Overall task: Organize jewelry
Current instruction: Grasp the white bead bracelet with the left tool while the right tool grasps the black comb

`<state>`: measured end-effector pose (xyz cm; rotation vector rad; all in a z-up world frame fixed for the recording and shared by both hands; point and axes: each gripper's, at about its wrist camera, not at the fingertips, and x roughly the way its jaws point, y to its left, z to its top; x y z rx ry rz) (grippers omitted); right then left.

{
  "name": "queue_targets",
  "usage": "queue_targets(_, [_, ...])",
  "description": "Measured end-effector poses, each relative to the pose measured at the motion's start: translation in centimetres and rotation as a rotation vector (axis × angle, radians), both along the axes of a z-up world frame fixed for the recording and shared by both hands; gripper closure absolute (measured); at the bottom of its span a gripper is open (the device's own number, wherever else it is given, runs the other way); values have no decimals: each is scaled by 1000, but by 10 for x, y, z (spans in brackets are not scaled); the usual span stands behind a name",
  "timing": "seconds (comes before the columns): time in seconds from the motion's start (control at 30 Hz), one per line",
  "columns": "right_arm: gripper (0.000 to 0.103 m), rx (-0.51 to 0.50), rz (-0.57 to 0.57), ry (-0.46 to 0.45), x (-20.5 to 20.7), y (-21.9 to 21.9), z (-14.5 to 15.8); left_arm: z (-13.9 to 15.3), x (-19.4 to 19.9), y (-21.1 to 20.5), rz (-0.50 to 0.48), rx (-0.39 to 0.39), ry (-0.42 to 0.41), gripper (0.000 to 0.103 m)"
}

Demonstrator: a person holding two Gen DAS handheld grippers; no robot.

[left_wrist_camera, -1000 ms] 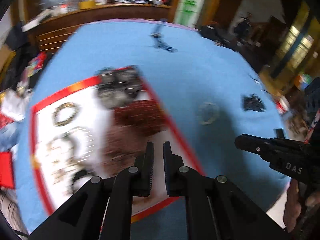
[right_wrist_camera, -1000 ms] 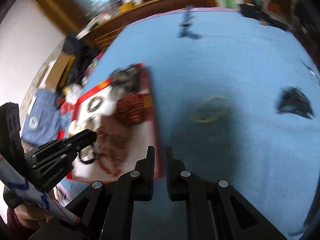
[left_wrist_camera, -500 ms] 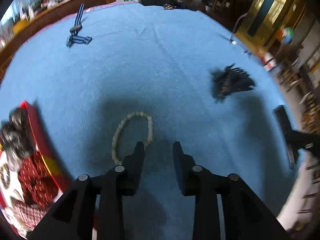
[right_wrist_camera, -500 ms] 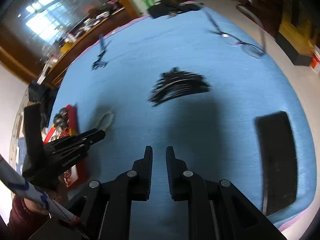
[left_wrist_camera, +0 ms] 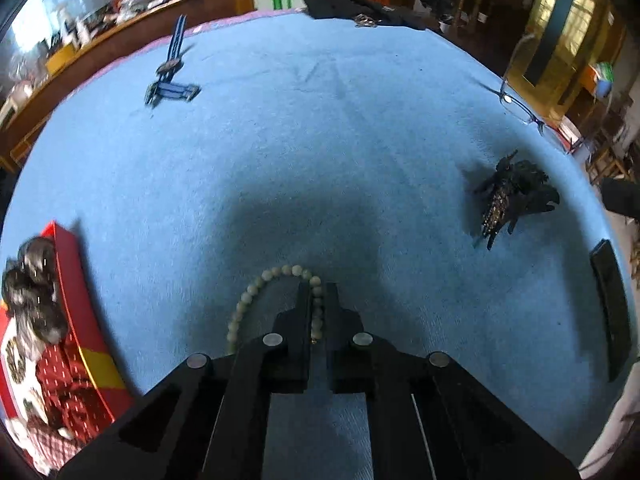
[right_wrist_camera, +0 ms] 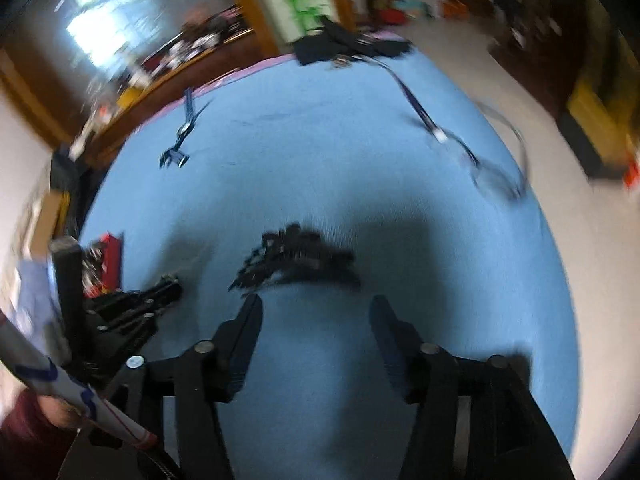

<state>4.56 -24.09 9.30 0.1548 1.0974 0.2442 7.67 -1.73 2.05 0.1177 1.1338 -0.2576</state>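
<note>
Left tongs (left_wrist_camera: pixel 318 300): pinching the bracelet (left_wrist_camera: pixel 256 292) on the tabletop (left_wrist_camera: pixel 320 140).
Right tongs (right_wrist_camera: pixel 316 312): spreading, nothing between; black ornament (right_wrist_camera: pixel 296 256) just ahead.

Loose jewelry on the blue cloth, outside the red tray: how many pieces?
2: a pale bead bracelet pinched in the left gripper, and a black beaded piece off to the right. More could sit outside the cameras' view.

clear: mid blue cloth (left_wrist_camera: pixel 320 128) | blocked: red tray (left_wrist_camera: pixel 86 320) left, black ornament (left_wrist_camera: pixel 516 196) right, perhaps
</note>
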Motion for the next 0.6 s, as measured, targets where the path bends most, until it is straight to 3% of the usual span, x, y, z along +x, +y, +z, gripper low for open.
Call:
queue_targets(0.07, [34,-27,74,1,15,3,-5,4,-7,5,20,-31,6,99])
queue_targets(0.23, [34,-23,218,68,51,11,-34,17,-15,16,67,-87,4,98])
queue_targets(0.33, [33,53,238,125,62,11,-50,27,-19,19,76,-105,-9,98])
queue_targets(0.5, [33,154,290,193,41,28,-51,39,-23,25,96,-118,-25,98])
queue_targets(0.6, [33,129,356,168,17,47,-47,45,-26,28,104,-126,-36,98])
